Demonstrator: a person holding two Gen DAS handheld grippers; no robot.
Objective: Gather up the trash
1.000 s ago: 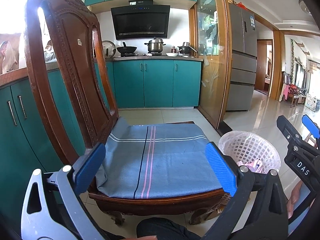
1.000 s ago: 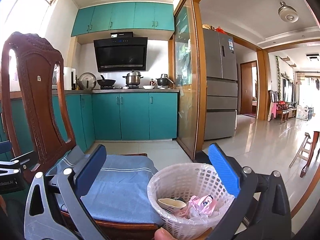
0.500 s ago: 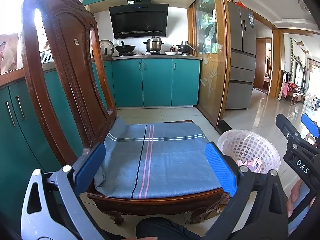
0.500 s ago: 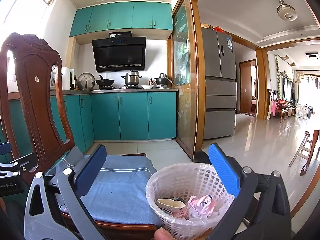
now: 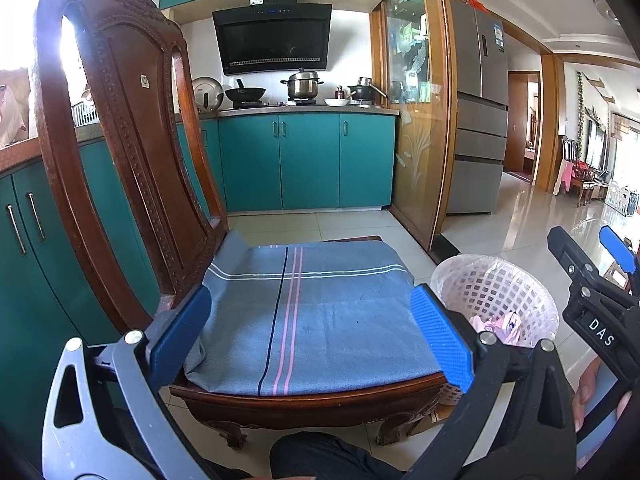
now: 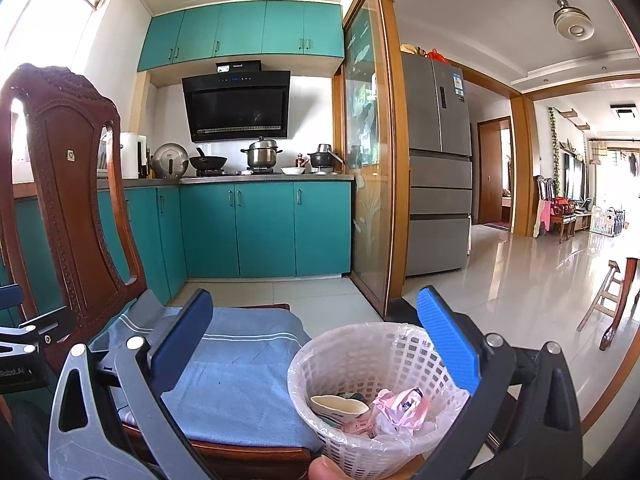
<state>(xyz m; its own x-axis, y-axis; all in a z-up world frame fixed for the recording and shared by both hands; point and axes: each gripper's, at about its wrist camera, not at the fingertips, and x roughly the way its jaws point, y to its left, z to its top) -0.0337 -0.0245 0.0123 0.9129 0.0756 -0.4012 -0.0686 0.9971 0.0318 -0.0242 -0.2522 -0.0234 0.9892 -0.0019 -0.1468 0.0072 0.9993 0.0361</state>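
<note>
The white plastic lattice wastebasket [image 6: 360, 392], lined with a thin clear bag, stands on the floor just beside the carved dark wooden chair [image 5: 132, 168], at the seat's right-hand corner. In it lie a crumpled pink-and-white wrapper [image 6: 396, 404] and a squashed cream paper cup [image 6: 338, 405] — so some trash is already collected.

The left gripper [image 5: 308, 334] hangs in front of the seat, its blue-padded jaws spread wide with nothing between them. The right gripper [image 6: 316, 344] looks down over the basket's rim; its jaws stand just as wide apart and are likewise empty. In the left wrist view it shows at the right edge, near the basket.

The blue striped cloth [image 5: 308, 312] covering the seat is bare: no scrap, wrapper or cup is visible on it, nor on the pale tiled floor [image 5: 500, 232] around the chair as far as these views reach. What lies under the chair or behind the cameras is hidden.

Judging from this, the collecting looks finished or nearly so — what is left, if anything, is to find stray pieces out of sight.
</note>
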